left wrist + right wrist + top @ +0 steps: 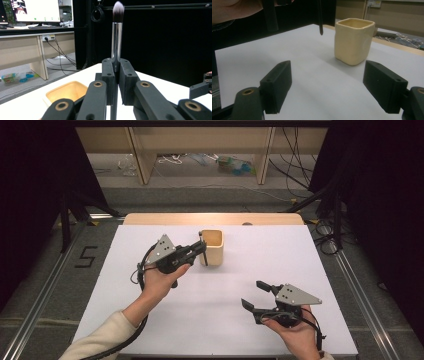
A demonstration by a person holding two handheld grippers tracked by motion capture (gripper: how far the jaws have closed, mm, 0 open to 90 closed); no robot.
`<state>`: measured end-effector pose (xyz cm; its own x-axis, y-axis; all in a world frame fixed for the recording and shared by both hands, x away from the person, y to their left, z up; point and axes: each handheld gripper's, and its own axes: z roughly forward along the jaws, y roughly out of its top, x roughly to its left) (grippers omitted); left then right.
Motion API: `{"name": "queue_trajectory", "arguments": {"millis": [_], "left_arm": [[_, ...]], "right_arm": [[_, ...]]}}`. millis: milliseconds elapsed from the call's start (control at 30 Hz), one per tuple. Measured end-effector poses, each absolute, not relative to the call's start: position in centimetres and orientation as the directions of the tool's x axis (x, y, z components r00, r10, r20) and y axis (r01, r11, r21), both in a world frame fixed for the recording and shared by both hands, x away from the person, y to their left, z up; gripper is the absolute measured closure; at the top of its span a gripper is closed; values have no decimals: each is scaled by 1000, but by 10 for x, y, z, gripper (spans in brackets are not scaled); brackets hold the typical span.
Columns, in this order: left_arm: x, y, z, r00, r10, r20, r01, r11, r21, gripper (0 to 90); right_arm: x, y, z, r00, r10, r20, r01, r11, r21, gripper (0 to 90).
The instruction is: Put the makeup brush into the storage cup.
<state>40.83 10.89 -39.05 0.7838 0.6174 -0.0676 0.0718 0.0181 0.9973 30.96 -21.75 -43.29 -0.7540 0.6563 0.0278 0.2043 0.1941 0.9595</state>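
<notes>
Near right, the right gripper point(252, 295) sits low over the white table point(225, 320), jaws spread wide with nothing between them. Farther in on the left, the left gripper point(201, 247) is clamped tight on a makeup brush point(116, 37), which stands upright, bristles up and handle tip hanging above the table. Just beside that brush, on its far right, stands the cream square cup point(212, 248), upright, near the table's far edge.
</notes>
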Motion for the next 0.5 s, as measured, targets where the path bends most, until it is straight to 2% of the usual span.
{"name": "queue_trajectory", "arguments": {"millis": [100, 200, 233, 500], "left_arm": [[410, 109, -390, 784, 618, -59, 65, 13, 998, 835], [412, 108, -388, 784, 618, -54, 59, 11, 998, 835], [413, 107, -388, 782, 621, -58, 63, 13, 998, 835], [417, 105, -385, 780, 624, -47, 53, 8, 999, 836]], "right_arm": [[308, -217, -433, -757, 651, 58, 226, 178, 958, 243], [310, -217, -433, -754, 656, 27, 191, 180, 965, 243], [308, -220, -431, -747, 664, 18, 213, 214, 953, 243], [308, -220, -431, -748, 664, 19, 212, 212, 954, 242]]}}
